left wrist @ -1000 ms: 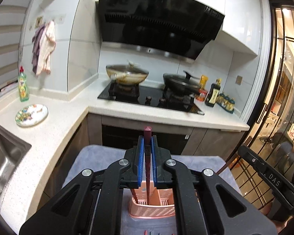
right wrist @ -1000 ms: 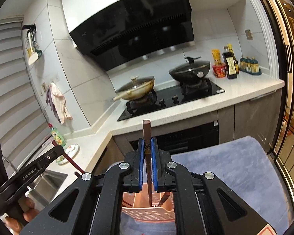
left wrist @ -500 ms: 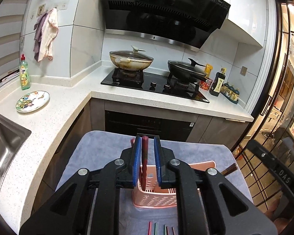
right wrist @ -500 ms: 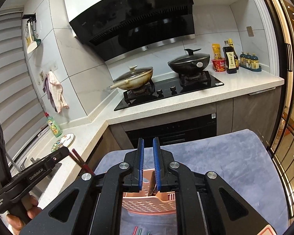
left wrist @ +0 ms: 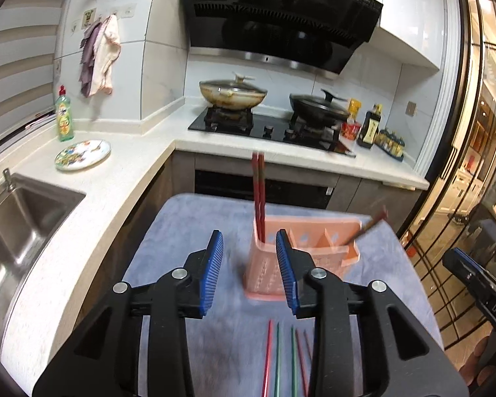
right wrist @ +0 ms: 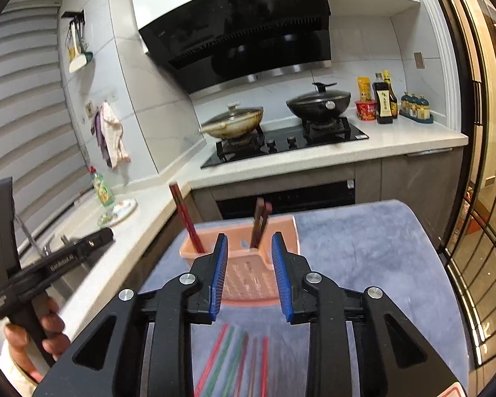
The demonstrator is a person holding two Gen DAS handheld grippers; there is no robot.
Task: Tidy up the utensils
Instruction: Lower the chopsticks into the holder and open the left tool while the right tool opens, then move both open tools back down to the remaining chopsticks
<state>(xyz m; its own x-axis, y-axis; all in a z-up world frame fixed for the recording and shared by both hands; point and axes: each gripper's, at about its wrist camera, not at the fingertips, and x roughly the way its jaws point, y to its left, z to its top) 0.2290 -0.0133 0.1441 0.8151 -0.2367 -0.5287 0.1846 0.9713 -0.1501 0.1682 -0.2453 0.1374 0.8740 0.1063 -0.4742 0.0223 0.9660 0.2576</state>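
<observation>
A pink slotted utensil holder (left wrist: pixel 301 251) (right wrist: pixel 248 264) stands on a grey-blue mat (left wrist: pixel 188 231) (right wrist: pixel 363 248). Dark red chopsticks (left wrist: pixel 258 195) (right wrist: pixel 186 218) stand in its left end; brown chopsticks (left wrist: pixel 368 226) (right wrist: pixel 259 226) lean in another compartment. Several red and green chopsticks (left wrist: pixel 281 357) (right wrist: pixel 234 360) lie loose on the mat in front of the holder. My left gripper (left wrist: pixel 249 264) is open and empty, just in front of the holder. My right gripper (right wrist: pixel 249 273) is open and empty, in front of the holder above the loose chopsticks.
A white counter (left wrist: pixel 92 192) wraps the left and back, with a sink (left wrist: pixel 20 218), a patterned plate (left wrist: pixel 82 154), a soap bottle (left wrist: pixel 64 115) and a hob with two lidded pans (left wrist: pixel 233 94). Glass doors (right wrist: pixel 479 198) stand to the right.
Both grippers have opened and let go of their chopsticks, which now stand in the holder. Both have pulled back and tilted down, so the loose chopsticks show.
</observation>
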